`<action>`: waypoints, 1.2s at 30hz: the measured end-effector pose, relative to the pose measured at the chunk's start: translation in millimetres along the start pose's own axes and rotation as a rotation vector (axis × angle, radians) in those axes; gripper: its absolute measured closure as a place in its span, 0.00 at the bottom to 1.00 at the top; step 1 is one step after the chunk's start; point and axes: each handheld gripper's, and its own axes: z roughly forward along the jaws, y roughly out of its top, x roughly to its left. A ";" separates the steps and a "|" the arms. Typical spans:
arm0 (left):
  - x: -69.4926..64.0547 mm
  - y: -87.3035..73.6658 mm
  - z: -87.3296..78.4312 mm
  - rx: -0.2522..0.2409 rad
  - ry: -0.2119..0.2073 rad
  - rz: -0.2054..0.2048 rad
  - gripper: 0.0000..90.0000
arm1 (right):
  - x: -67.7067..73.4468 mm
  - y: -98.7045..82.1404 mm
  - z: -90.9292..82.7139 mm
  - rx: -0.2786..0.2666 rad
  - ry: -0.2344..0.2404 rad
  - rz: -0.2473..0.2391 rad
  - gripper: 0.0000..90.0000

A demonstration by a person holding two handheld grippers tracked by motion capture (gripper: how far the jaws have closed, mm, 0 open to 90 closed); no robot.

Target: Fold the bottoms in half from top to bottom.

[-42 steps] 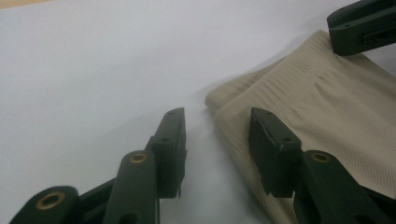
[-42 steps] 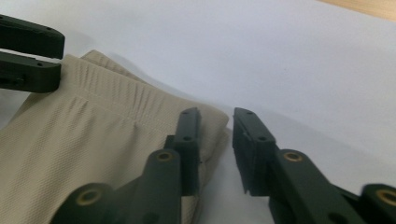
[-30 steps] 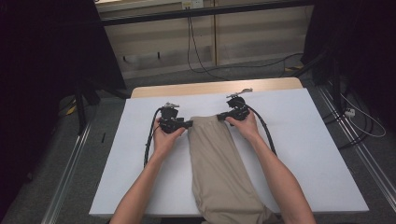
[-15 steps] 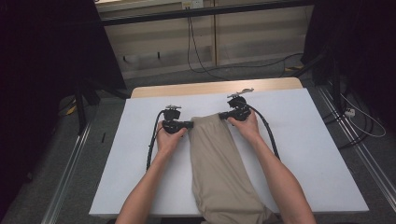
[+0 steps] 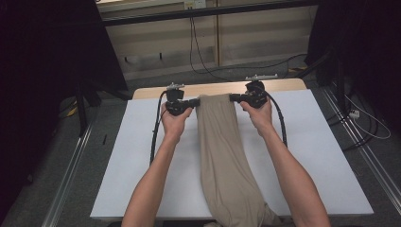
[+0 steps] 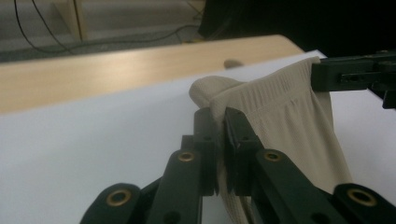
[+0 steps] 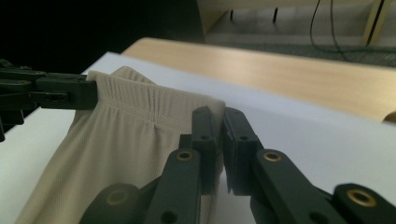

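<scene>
Left gripper [image 5: 193, 101] and right gripper [image 5: 232, 97] each clamped on waistband corner of beige trousers [image 5: 222, 156], stretched taut between them, likely for folding on table [image 5: 132, 156].

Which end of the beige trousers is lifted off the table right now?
The waistband end, far from the person: both grippers pinch its corners and hold it up. The leg end lies on the white table.

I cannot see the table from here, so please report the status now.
Left gripper and right gripper both shut on beige garment waistband corners. Waistband lifted off white table, rest trailing to near edge. Nothing in the way.
</scene>
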 end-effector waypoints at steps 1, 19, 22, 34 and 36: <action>-2.1 6.5 -1.3 -0.007 -0.004 0.006 0.94 | 0.8 6.0 -4.7 -0.017 -0.001 -0.007 0.94; -44.1 80.5 -31.3 -0.101 -0.004 0.155 0.94 | 15.8 84.0 -68.8 -0.165 -0.034 -0.080 0.94; -47.1 65.2 -24.7 -0.086 -0.032 0.160 0.94 | 7.6 66.4 -67.1 -0.140 -0.036 -0.061 0.94; -78.7 -7.3 -71.2 -0.044 -0.180 0.229 0.94 | 27.3 -1.1 -108.8 -0.075 0.079 -0.097 0.94; -87.0 -22.6 -80.9 -0.017 -0.190 0.263 0.94 | 35.2 -15.9 -119.7 -0.063 0.098 -0.109 0.94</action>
